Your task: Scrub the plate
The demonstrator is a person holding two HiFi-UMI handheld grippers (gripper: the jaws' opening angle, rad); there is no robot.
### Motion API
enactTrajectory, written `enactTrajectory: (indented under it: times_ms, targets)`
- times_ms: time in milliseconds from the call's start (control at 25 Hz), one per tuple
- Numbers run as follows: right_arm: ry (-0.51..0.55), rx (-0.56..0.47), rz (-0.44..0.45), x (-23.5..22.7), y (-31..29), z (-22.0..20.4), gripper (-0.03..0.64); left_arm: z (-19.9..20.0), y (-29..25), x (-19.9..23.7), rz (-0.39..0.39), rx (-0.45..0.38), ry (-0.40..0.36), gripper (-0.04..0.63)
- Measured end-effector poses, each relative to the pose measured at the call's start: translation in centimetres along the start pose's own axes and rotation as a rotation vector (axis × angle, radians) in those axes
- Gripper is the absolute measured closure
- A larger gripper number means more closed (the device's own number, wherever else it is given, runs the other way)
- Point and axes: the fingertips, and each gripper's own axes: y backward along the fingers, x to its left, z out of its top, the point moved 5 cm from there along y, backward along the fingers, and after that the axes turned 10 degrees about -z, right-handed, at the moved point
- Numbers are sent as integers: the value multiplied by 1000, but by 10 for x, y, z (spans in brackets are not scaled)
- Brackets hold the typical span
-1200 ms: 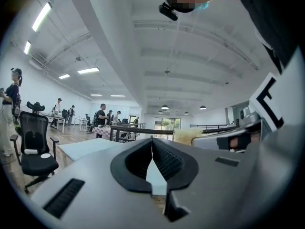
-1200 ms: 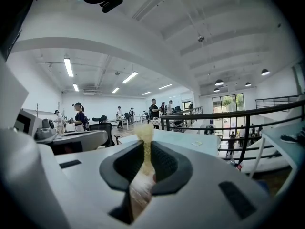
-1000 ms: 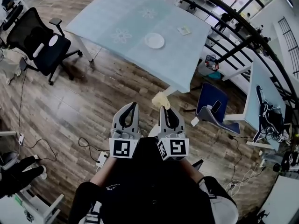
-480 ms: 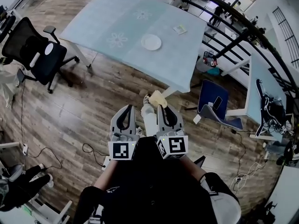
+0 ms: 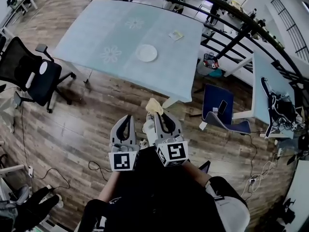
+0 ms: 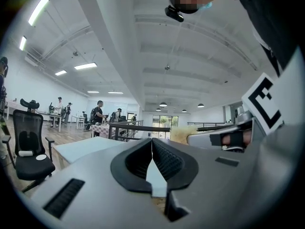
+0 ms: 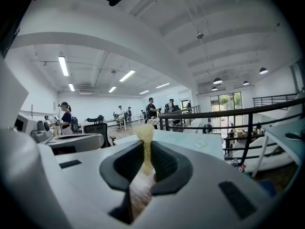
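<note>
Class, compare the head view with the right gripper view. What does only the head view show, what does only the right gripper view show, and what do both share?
Only the head view: the white plate, the flower pattern printed on the tabletop, and the cables on the wooden floor.
Only the right gripper view: the jaws closed on the yellow sponge from both sides, the ceiling lights, and people standing far off.
Both: the right gripper, its yellow sponge and the pale blue table.

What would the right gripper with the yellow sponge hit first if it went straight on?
Probably the table, near its front edge; the right gripper, shut on the sponge, points there across open floor; depth unclear.
</note>
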Motion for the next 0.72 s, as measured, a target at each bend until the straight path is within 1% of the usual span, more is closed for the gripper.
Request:
enactTrajectory:
  times_ms: [160, 400, 720]
  targets:
    - [-8, 21, -19, -9, -19, -2, 569, -2, -23, 6, -24, 16, 10, 581]
    - [-17, 38, -42, -21, -56, 4, 569, -5, -65, 20, -68, 50, 5, 581]
    - [-31, 36, -51, -43, -120, 23, 569, 3, -126, 49, -63, 55, 0, 581]
